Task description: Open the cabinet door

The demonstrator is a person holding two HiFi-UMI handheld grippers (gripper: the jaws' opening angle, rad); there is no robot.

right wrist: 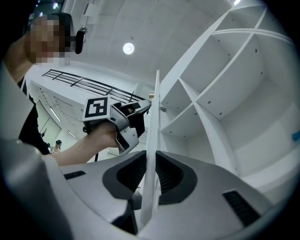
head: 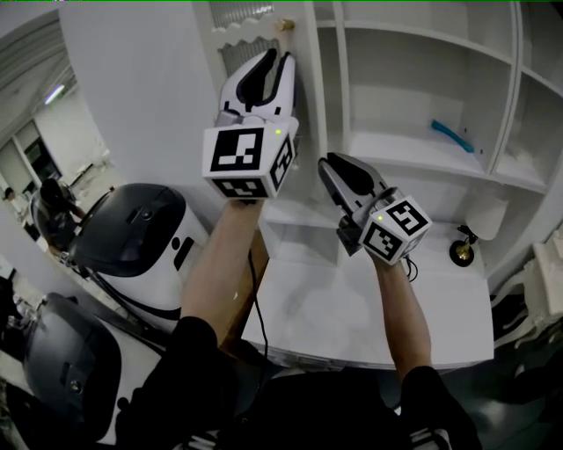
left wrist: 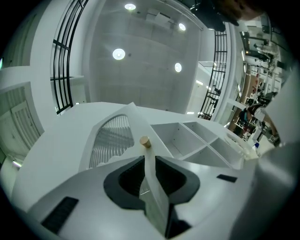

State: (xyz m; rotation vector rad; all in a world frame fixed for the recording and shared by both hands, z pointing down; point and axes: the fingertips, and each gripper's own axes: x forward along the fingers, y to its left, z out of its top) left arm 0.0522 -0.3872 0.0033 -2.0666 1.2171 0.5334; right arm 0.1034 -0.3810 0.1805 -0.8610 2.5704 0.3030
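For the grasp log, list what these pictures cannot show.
Door top: head view, cut by the picture edge.
Blue thing on the shelf: head view, too small to name.
Gold thing on the table: head view, too small.

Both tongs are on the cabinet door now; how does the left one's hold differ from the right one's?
The left tongs grip the door by its edge high up, close to the brass knob; the right tongs grip the same edge lower down. In the head view, the left tongs point straight ahead, while the right tongs lean toward the left. Both are shut on the door, whose edge runs between their jaws.
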